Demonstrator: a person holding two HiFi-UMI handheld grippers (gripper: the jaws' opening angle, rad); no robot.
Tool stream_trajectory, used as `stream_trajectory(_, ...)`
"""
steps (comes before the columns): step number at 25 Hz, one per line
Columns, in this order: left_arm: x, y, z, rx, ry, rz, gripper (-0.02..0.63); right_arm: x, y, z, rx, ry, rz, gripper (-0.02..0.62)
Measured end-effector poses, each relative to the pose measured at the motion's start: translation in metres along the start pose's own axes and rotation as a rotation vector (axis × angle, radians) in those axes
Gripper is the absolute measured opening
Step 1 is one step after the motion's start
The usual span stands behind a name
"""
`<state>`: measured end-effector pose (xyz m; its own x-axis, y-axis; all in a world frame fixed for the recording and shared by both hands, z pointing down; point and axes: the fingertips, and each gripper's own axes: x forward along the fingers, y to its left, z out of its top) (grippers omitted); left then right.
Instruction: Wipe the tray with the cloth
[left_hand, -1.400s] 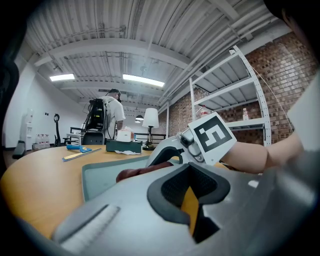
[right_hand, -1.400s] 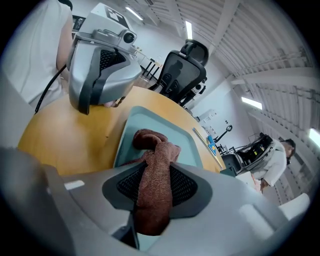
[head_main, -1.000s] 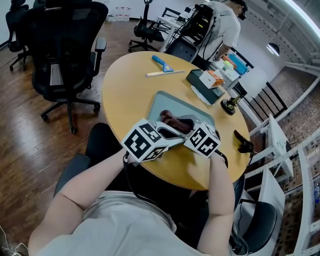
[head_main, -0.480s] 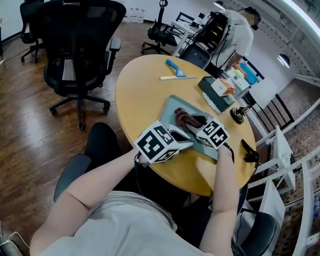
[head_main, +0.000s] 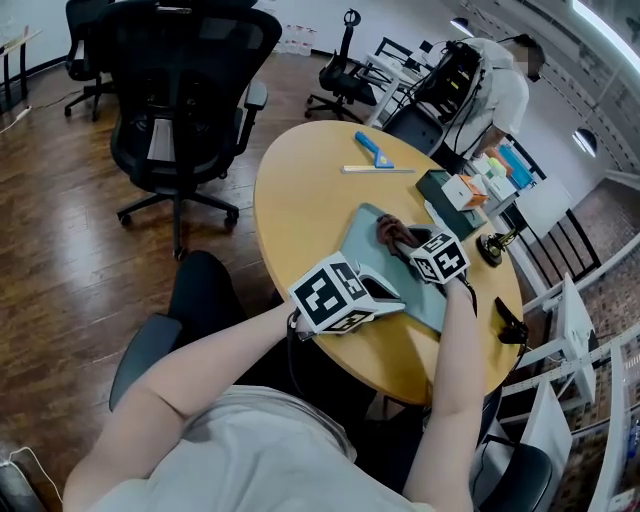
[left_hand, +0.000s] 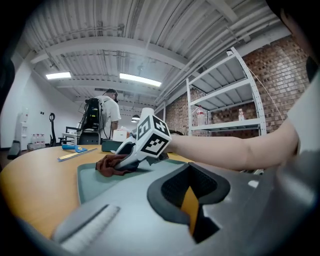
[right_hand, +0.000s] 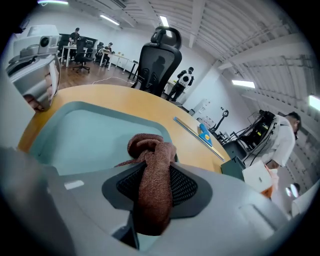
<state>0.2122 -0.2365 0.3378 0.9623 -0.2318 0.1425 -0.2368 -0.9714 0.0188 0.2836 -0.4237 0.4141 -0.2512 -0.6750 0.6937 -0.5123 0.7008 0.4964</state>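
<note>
Brown terry cloth (right_hand: 150, 170), bunched into a wad and clamped between the jaws of the right gripper (head_main: 403, 240), kept fairly wide apart by the thickness of the fabric. Pressed down near the far end of the grey-green tray (head_main: 378, 265) at a steep tilt, probably to drag the loose end across the surface. Left gripper (head_main: 392, 296) parked low at the tray's near edge, jaws drawn almost together with nothing seen between them, apparently bearing on the rim to stop the tray sliding on the smooth wooden table (head_main: 300, 200). Much bare tray toward the near edge, so plenty of wiping likely left. Ruler (head_main: 378, 170) and blue scraper (head_main: 372, 148) well apart, near the table's far edge.
</note>
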Motion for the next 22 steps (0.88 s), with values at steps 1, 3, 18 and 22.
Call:
stream_trajectory(1,0.000,-0.001,0.000,0.002,0.000,-0.005,0.321,0.002,-0.003,0.000,0.002,0.005,-0.006,0.129)
stream_trajectory(3,0.000,-0.003,0.000,0.005,-0.001,-0.010,0.321,0.004,-0.006,0.000,-0.002,0.014,-0.016,0.129)
stream_trajectory(18,-0.006,-0.010,0.000,0.012,-0.009,-0.037,0.321,0.017,0.006,0.030,-0.047,-0.014,-0.013,0.126)
stream_trajectory(22,-0.007,-0.011,0.001,0.015,-0.009,-0.049,0.321,0.002,0.031,0.037,-0.101,-0.024,0.028,0.126)
